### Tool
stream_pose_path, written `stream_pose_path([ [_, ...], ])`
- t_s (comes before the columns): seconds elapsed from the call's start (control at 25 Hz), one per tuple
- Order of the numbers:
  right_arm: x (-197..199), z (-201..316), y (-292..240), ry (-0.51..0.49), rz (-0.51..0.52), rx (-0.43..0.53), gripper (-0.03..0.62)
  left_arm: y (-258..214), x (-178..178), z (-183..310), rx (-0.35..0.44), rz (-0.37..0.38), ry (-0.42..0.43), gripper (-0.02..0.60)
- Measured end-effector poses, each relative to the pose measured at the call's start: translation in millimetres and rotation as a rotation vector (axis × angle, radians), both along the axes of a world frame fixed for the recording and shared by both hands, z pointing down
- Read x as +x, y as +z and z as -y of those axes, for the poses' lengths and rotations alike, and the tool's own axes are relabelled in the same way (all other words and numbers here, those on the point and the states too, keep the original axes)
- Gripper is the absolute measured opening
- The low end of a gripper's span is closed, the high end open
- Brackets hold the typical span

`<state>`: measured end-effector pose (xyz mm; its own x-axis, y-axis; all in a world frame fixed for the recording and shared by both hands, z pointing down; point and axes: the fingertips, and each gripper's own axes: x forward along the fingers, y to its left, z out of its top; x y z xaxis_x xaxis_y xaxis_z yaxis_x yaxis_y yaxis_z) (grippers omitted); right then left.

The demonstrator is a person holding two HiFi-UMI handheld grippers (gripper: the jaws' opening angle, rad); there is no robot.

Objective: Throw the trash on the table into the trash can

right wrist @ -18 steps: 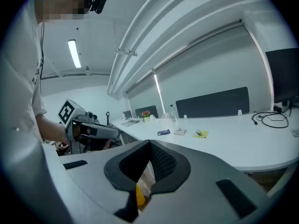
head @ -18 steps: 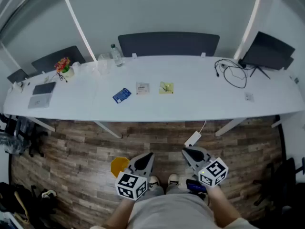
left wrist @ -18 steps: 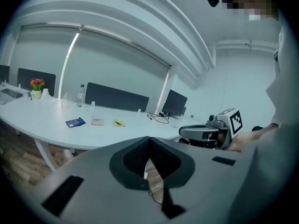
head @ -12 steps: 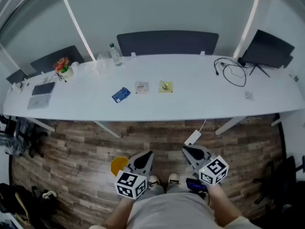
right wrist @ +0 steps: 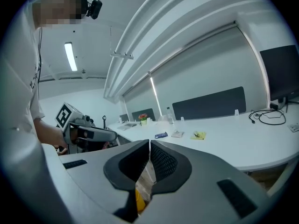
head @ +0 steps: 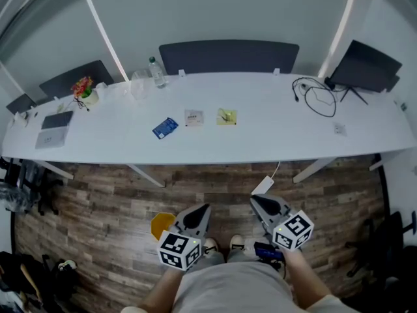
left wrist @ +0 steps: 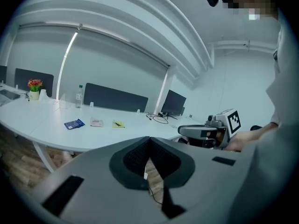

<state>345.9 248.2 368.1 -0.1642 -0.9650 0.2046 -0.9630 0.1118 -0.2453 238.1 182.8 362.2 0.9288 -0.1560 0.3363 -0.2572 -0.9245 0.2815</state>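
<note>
Both grippers are closed and empty. The left gripper [head: 202, 208] has its jaws meeting at the tips with nothing between them, and the right gripper [head: 255, 201] has its pads pressed together in the same way. They are held side by side, low in front of the person's body. Each tips slightly downward, with its nose toward the worktop [head: 273, 142] and its marker cube back toward the person. The forearms come in from the bottom edge of the head view. Both grippers hang over the wooden floor [head: 104, 201], well short of the worktop's near edge, with the person's shoes [head: 223, 246] between and below them. A yellow trash can [head: 161, 225] stands on the floor just beside the left gripper, partly hidden behind it. The trash lies well apart from both grippers, in a short row on the worktop left of its middle: a blue packet [head: 165, 128], a white packet [head: 193, 117] and a yellow packet [head: 227, 117], each apart from the next. Farther back on the worktop stand a bottle [head: 156, 74] and a small pot of flowers [head: 85, 90]. A looped cable [head: 317, 96] and a dark monitor [head: 365, 67] sit at its right end.
</note>
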Motion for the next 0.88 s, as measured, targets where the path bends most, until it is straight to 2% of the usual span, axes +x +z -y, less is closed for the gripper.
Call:
stream_pose_path([
  [0.28, -0.7, 9.9, -1.9, 0.041, -0.024, 0.006, 0.032, -1.4, -12.4, 18.1, -0.005, -0.014, 0.002, 0.000],
  [0.6, -4.9, 25.1, -7.0, 0.122, -0.060, 0.005, 0.032, -3.6, -24.4, 37.4, -0.003, -0.033, 0.046, 0.000],
  [0.88, -1.7, 34.4, -7.3, 0.144, -0.058, 0.003, 0.033, -1.1, -15.7, 45.7, -0.003, -0.036, 0.093, 0.000],
])
